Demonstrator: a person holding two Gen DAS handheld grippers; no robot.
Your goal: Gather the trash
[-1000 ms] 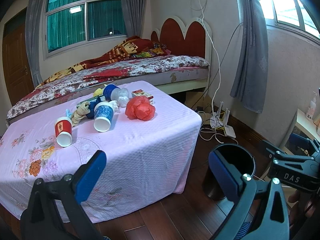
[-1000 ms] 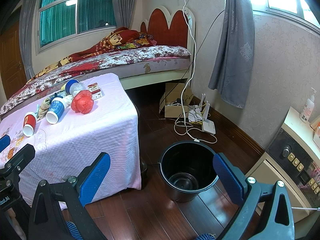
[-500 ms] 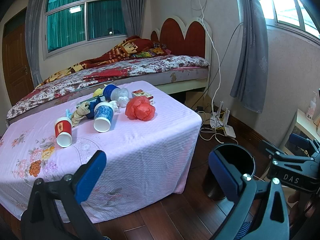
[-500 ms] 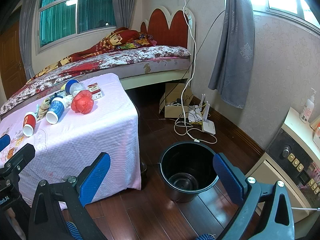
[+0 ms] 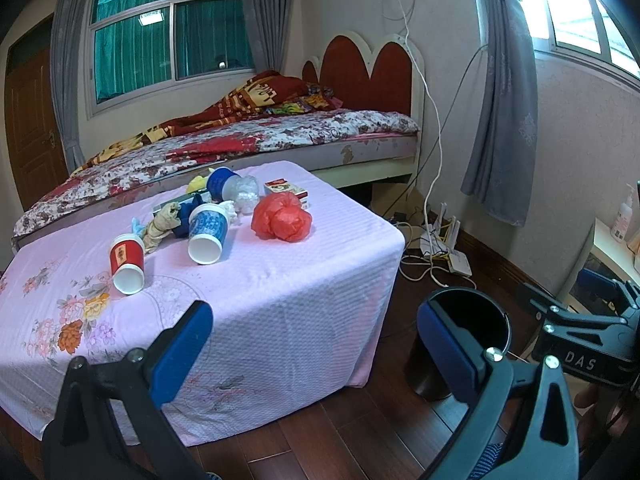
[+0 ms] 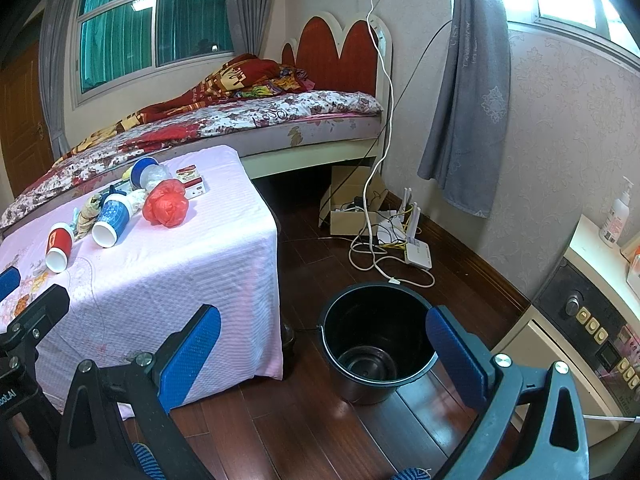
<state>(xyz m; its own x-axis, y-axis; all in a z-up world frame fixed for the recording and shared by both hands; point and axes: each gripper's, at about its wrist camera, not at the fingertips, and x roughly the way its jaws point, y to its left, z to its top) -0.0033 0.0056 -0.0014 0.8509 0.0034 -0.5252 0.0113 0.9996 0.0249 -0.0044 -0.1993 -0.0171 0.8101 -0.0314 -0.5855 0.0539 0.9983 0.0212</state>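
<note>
**Both tools spread wide, trash on the bench**

Left tool (image 5: pixel 316 344) hangs with its blue pads far apart and nothing between them, pointed at the near edge of the bench (image 5: pixel 280 280), which is draped in a pink floral cloth. Right tool (image 6: pixel 324 344) is likewise spread and empty-handed, held above the wooden floor with the black bucket (image 6: pixel 376 336) framed between its pads; the bucket stands just beside the bench's corner.

All the trash lies on the bench top, toward its far side. A red paper cup (image 5: pixel 127 260) and a blue paper cup (image 5: pixel 208 232) lie tipped over, mouths facing the cameras. A crumpled red plastic bag (image 5: pixel 282 218) sits to the right of the blue cup. Behind them are a second blue cup (image 5: pixel 220 184), a clear crumpled bottle (image 5: pixel 246 194), a small red-and-white box (image 5: pixel 286 190) and a knotted beige rag (image 5: pixel 162 224).

A bed (image 5: pixel 260 140) runs behind the bench, and cables with a white router (image 6: pixel 416 252) lie on the floor by the wall.
</note>
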